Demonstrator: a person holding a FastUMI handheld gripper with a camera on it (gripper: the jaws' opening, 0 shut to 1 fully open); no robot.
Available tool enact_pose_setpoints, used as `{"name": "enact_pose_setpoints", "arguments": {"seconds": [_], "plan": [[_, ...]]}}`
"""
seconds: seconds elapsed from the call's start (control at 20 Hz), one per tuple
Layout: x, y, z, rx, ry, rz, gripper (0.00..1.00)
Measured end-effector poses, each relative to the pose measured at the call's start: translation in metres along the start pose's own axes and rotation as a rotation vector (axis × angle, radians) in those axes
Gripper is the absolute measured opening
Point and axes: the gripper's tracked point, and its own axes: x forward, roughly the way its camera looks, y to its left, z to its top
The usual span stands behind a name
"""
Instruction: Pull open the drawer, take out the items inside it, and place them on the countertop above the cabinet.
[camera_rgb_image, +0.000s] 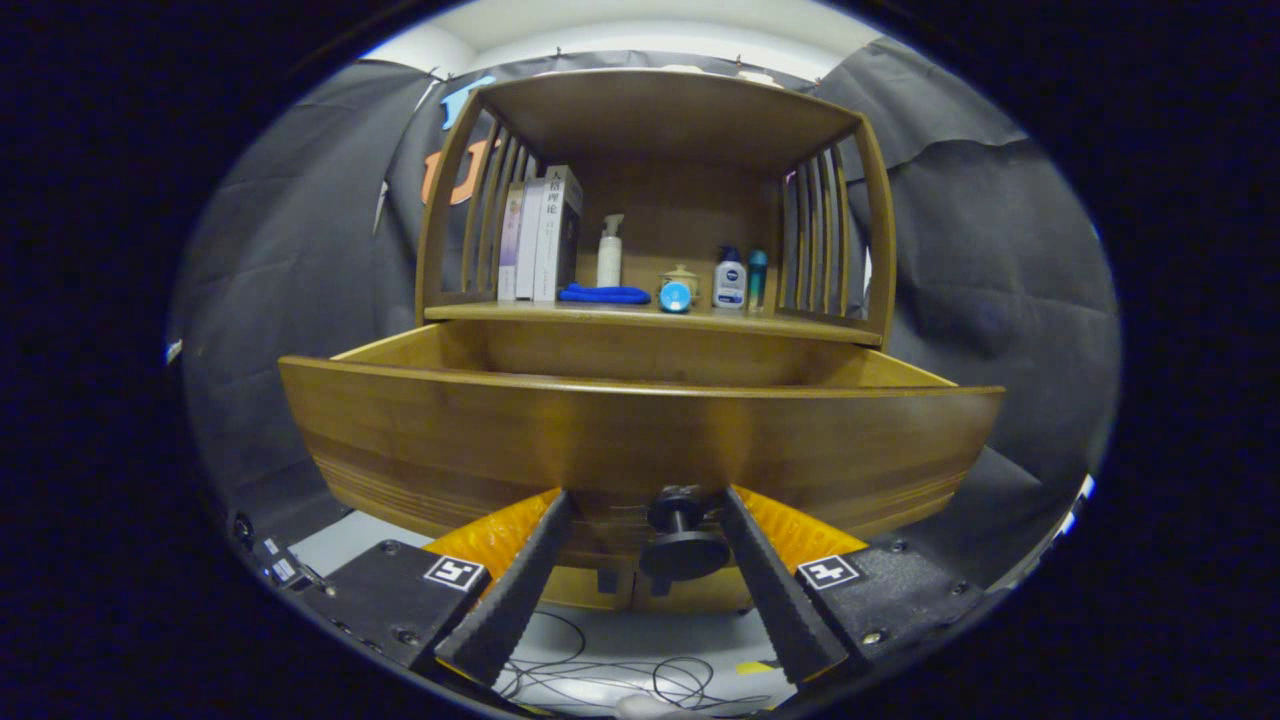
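The drawer was pulled out from the cabinet. The gripper was held released, its 2 fingers spread on either side of the drawer knob at the front panel's lower edge, the right finger close beside the knob.

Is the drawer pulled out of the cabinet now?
Yes, the drawer stands well out below the countertop, with the gripper open around its knob.
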Motion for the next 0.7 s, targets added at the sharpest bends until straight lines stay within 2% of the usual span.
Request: {"name": "enact_pose_setpoints", "arguments": {"seconds": [0.7], "plan": [[0.084,-0.003,0.037,0.022,0.012,-0.016,1.00]]}}
